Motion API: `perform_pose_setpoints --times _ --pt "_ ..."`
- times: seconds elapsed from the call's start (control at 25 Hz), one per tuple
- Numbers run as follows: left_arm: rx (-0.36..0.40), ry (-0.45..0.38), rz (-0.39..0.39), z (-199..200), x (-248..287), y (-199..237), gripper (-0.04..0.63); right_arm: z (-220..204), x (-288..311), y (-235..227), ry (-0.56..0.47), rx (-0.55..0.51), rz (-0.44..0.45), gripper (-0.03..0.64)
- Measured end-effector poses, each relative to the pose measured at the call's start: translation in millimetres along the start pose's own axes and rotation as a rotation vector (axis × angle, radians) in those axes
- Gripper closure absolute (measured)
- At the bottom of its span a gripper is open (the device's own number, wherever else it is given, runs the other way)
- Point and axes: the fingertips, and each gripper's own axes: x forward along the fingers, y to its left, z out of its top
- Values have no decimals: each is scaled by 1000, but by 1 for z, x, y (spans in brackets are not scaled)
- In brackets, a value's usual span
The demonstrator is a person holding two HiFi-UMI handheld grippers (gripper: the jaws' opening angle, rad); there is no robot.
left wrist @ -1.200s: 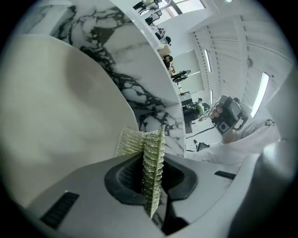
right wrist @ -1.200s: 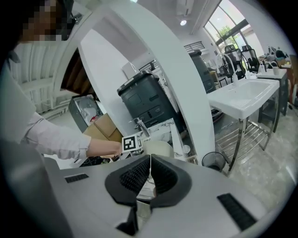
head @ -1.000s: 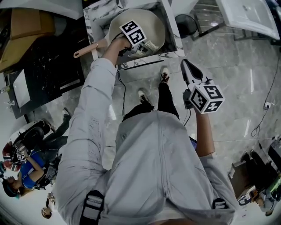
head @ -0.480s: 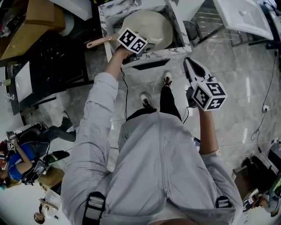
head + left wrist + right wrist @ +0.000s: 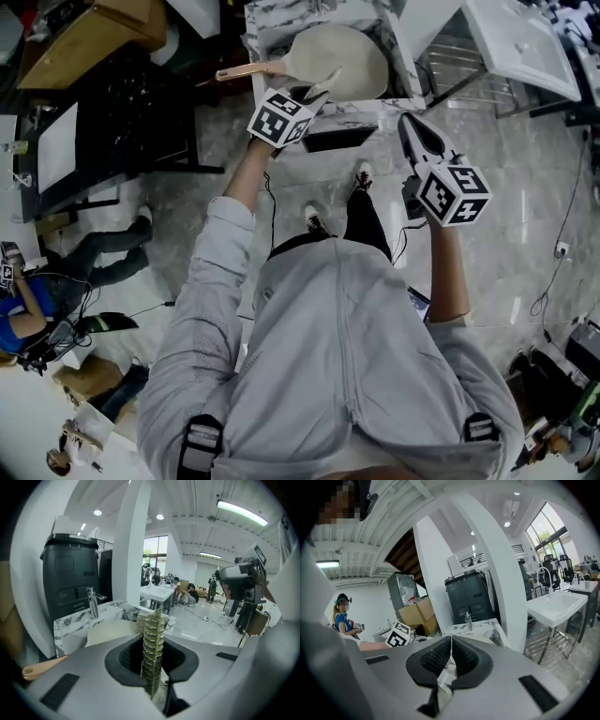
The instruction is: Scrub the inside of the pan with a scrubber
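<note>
Now that my left claw [image 5: 152, 663] has drawn back toward me, the scrubber [image 5: 151, 630] it pinches is no longer over the pan [image 5: 352, 58]. A second ago the claw's marker cube [image 5: 279, 119] covered the middle of the pan; now the whole pale inside shows bare, just ahead of the claw tips. I take this to mean that a stroke has ended or I am pausing. Nothing here tells me the inside is clean, so the scrubber would have to go forward and down again before more rubbing counts.

The scrubber is a flat greenish mesh pad held edge-on between the closed jaws. Its long axis runs along the claw's own line and it sticks out past the tips, pointing at the pan.

The pan sits in front of this claw, in the sink of the marble table [image 5: 265, 36]. Its handle [image 5: 246, 71] reaches out to the claw's left and the bowl lies ahead and to the right. The pan's long axis therefore runs crosswise to the scrubber's.

Further right, my right claw [image 5: 451, 653] has its jaws pressed together on nothing. It is held off to the right of the pan and well back from it, over the floor, taking no part.
</note>
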Motion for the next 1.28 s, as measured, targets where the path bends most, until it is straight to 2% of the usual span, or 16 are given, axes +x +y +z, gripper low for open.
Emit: perform_pose_setpoints --times 0.2,0.36,0.56,0.84,1.04,1.28 --pt "40 -97 60 10 -49 -17 531 15 -13 30 -49 -45 37 581" --pt "85 -168 124 24 -83 -15 531 29 -10 45 -64 -124 13 581" --pt "142 -226 193 37 -124 -16 531 49 -11 67 -105 -149 25 581" --pt "191 -319 303 76 -176 -14 531 74 -14 87 -124 -284 40 581" --pt "212 -366 337 95 -206 -21 531 90 -20 103 -157 -371 63 581" --pt "226 -380 390 96 -236 -20 531 101 -27 114 -187 -480 44 581"
